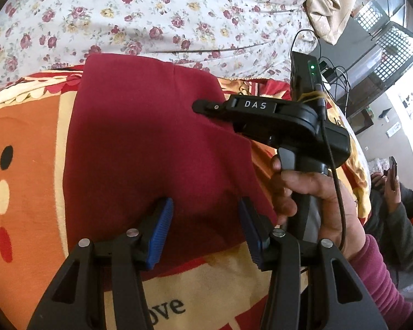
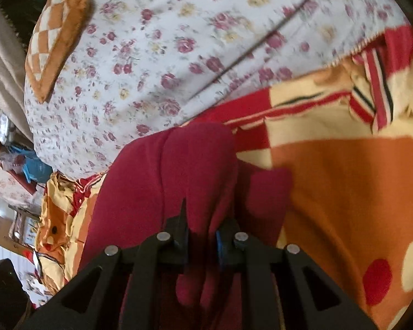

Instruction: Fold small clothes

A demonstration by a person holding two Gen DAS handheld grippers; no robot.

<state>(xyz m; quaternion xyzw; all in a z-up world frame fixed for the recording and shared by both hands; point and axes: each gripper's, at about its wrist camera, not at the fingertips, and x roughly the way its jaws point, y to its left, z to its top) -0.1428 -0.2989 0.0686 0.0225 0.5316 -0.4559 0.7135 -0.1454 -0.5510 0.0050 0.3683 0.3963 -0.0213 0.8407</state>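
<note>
A dark red garment [image 1: 151, 137] lies on an orange, cream and red patterned blanket [image 1: 27, 170]. My left gripper [image 1: 203, 220] is open, its blue pads [image 1: 159, 228] resting on the garment's near edge. My right gripper [image 1: 203, 106] shows in the left wrist view at the garment's right edge. In the right wrist view the right gripper [image 2: 202, 233] is shut on a bunched fold of the red garment [image 2: 162, 176], which rises between the jaws.
A floral white sheet [image 1: 165, 19] covers the bed beyond the blanket. A checked orange cushion [image 2: 55, 38] lies at the far left. A black device with a green light and cables [image 1: 305, 71] sits at the right. A seated person [image 1: 391, 192] is beside the bed.
</note>
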